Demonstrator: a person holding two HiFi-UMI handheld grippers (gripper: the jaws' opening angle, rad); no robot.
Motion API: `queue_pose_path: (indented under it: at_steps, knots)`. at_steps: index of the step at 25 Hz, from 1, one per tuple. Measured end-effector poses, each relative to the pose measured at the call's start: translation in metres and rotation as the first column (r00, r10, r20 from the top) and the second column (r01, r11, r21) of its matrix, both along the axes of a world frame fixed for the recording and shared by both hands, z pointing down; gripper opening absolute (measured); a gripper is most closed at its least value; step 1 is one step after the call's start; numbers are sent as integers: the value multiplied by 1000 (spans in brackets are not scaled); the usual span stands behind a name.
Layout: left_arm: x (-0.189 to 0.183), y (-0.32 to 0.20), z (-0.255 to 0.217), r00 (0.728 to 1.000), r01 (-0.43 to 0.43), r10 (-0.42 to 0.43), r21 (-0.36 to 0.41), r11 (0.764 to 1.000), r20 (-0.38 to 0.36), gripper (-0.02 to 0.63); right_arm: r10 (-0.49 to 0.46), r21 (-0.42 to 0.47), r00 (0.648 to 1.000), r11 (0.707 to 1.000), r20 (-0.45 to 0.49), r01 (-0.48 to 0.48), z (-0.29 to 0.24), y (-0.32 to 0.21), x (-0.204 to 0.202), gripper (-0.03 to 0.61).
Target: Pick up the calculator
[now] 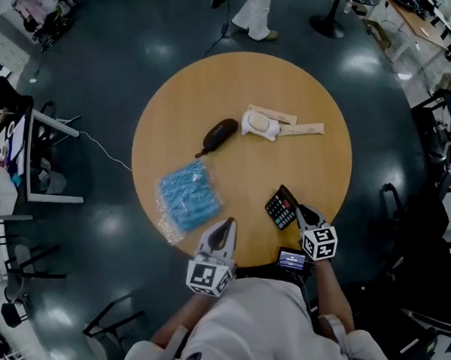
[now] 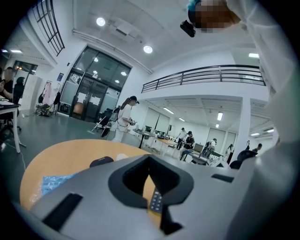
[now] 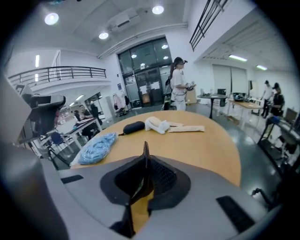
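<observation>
A black calculator (image 1: 280,207) stands tilted up off the round wooden table (image 1: 184,110) near its front right edge. My right gripper (image 1: 302,215) is shut on its near edge. The right gripper view has the calculator (image 3: 145,161) edge-on between the jaws of the right gripper (image 3: 143,185). My left gripper (image 1: 228,224) hovers at the table's front edge, left of the calculator, holding nothing. In the left gripper view, the left gripper (image 2: 153,199) shows a narrow gap between its jaws. Through that gap I see calculator keys (image 2: 156,201).
A blue plastic-wrapped bundle (image 1: 189,197) lies front left on the table. A black oval case (image 1: 218,135) and a white object (image 1: 259,124) on beige strips (image 1: 301,129) lie toward the far side. A person (image 1: 256,13) stands beyond the table; desks and chairs ring it.
</observation>
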State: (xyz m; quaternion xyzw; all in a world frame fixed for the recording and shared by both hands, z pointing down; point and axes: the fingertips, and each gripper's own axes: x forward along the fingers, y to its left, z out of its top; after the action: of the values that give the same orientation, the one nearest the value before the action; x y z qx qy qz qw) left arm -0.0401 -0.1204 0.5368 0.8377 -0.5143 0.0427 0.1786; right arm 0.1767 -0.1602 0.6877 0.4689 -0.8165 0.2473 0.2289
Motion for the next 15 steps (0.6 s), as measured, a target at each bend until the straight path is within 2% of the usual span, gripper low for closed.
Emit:
queue_pose_path:
  at_steps: [3,7,12,15]
  knots:
    - [7,-1,-11,999,-34,34,37,999,1,6,132,74,990,989,-44,-129,-32,20,32,43]
    - [18,3,-26,997,-74,74,80,994,3,6,253,172,967,954,-16,-246,-84,48,57,43]
    - [34,8,-38,993,-118,118,128,985,0,6,336,275,941,901,41,-334,-142,77,62,43]
    - [42,7,-40,991,-130,133,134,982,-10,6,356,305,932,882,63,-358,-156,86,58,43]
